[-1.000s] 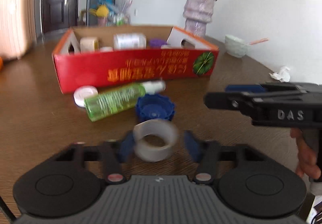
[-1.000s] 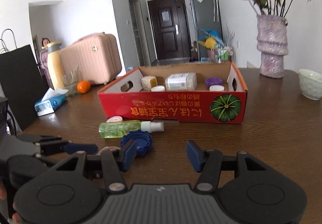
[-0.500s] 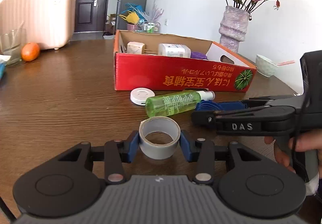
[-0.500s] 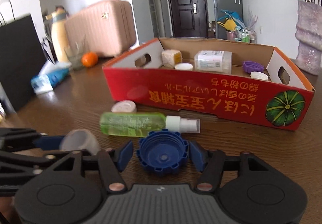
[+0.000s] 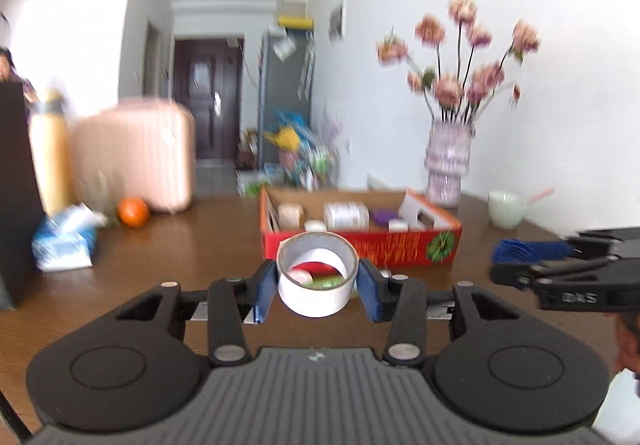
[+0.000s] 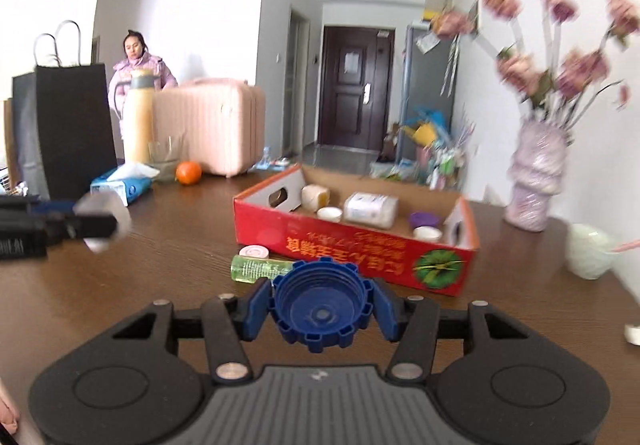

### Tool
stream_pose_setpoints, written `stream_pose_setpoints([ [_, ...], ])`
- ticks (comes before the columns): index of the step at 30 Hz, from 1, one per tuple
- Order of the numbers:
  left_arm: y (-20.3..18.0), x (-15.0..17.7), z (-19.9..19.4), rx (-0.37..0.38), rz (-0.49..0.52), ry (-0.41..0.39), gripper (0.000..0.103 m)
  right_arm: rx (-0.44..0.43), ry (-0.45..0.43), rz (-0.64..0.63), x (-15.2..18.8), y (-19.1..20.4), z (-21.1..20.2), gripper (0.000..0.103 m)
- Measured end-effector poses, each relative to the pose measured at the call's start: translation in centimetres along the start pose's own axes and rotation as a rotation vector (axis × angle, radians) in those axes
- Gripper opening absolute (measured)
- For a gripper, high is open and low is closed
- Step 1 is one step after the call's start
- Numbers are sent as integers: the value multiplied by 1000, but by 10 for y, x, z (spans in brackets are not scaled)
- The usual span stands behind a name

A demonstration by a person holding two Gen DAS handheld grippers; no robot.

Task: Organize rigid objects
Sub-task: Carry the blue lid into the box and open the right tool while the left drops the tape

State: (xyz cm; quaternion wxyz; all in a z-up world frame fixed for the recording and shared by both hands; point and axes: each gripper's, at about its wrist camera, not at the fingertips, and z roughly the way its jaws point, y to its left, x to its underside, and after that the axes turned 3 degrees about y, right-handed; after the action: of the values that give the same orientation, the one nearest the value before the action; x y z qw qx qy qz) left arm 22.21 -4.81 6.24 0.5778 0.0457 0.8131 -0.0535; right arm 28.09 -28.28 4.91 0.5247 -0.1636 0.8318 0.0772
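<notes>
My left gripper (image 5: 318, 291) is shut on a white tape roll (image 5: 318, 295) and holds it above the table, in front of the red cardboard box (image 5: 400, 245). My right gripper (image 6: 320, 309) is shut on a blue ridged cap (image 6: 322, 305), also lifted; the cap shows at the right of the left wrist view (image 5: 516, 249). The box (image 6: 360, 249) holds a white jar (image 6: 370, 209), a purple lid (image 6: 424, 220) and small white caps. A green bottle (image 6: 260, 269) and a pink-white lid (image 6: 255, 252) lie on the table before the box.
A flower vase (image 6: 536, 181) and a pale green bowl (image 6: 590, 251) stand right of the box. At the left are an orange (image 6: 188, 172), a tissue pack (image 6: 122, 185), a yellow flask (image 6: 138, 117), a black bag (image 6: 68, 129) and a pink suitcase (image 6: 212, 125).
Both grippers closed on their objects and lifted them off the table: the left raised the tape roll, the right raised the blue cap. Both views tilted up.
</notes>
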Motion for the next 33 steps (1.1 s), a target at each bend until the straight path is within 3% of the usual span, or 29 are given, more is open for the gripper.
stream_pose_setpoints([
  [10, -34, 30, -116, -27, 0, -103, 44, 122, -227, 33, 63, 23, -140, 53],
  [15, -49, 44, -139, -30, 14, -129, 44, 84, -305, 80, 106, 40, -182, 53],
  [25, -45, 49, -129, -45, 5, -136, 44, 120, -371, 112, 116, 45, -187, 53],
  [33, -38, 46, -96, -27, -4, -86, 44, 125, -333, 122, 116, 40, -165, 53],
])
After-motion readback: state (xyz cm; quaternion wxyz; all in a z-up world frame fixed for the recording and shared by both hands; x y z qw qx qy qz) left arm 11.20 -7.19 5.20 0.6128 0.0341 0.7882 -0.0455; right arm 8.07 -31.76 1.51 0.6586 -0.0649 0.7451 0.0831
